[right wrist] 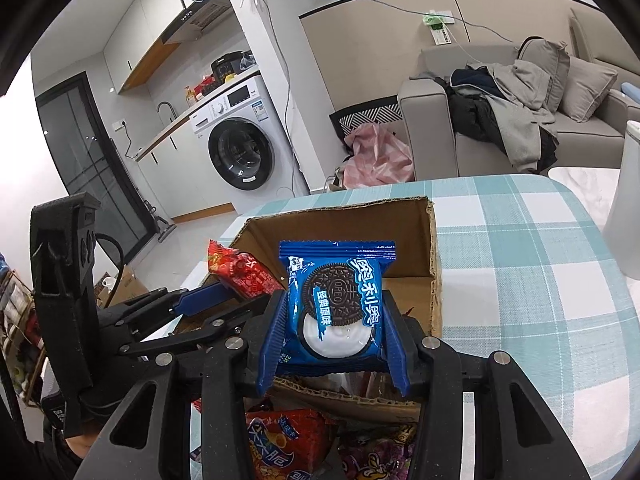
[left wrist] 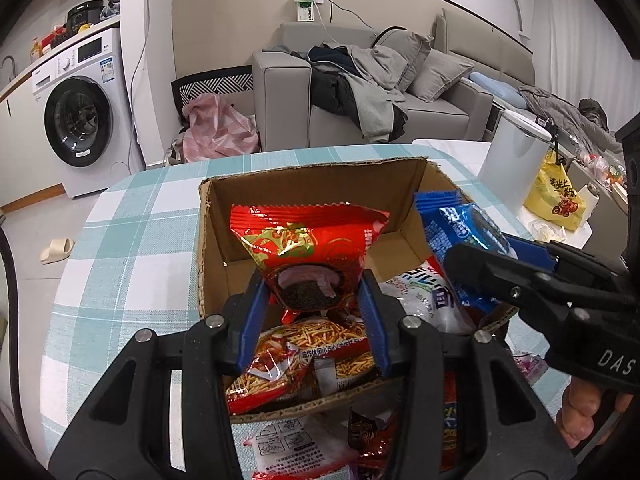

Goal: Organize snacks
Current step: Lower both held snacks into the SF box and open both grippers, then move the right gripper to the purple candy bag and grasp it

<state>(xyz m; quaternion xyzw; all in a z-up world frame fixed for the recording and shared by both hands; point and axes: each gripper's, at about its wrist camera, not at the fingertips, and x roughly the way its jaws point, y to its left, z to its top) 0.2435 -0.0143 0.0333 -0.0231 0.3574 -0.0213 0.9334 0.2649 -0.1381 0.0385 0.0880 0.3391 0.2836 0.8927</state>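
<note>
Nearest you, loose snack packets (left wrist: 296, 444) lie on the desk (left wrist: 132, 240) in front of the cardboard box (left wrist: 208, 240), partly hidden under both tools. Your left gripper (left wrist: 316, 300) has its blue fingers (left wrist: 256, 320) clamped on the lower end of a red snack packet (left wrist: 308, 240), which you hold upright above the open box. Below it, inside the box, a packet of thin fried sticks (left wrist: 296, 356) lies against the near wall, with a white packet (left wrist: 424, 292) beside it to the right.

Your right gripper (right wrist: 334, 340) is closed on a blue Oreo packet (right wrist: 338, 300), fingers (right wrist: 274, 344) pressing its two side edges; the packet stands upright just over the box's near rim, at the right side of the box. From the left wrist view, the same Oreo packet sits close beside the red one, the two not touching. In the right wrist view, an orange-red crisp bag (right wrist: 288, 440) and a purple packet (right wrist: 376, 452) lie on the desk under your right tool.

The box's far half shows bare cardboard floor. The checked teal-and-white cloth covers the desk around it. Further right stands a white bin (left wrist: 512, 152) with a yellow bag (left wrist: 556, 196) near it. Beyond the desk are a grey sofa (left wrist: 420, 104) heaped with clothes, a pink bag (left wrist: 220, 128) on the floor, and a washing machine (left wrist: 80, 112).
</note>
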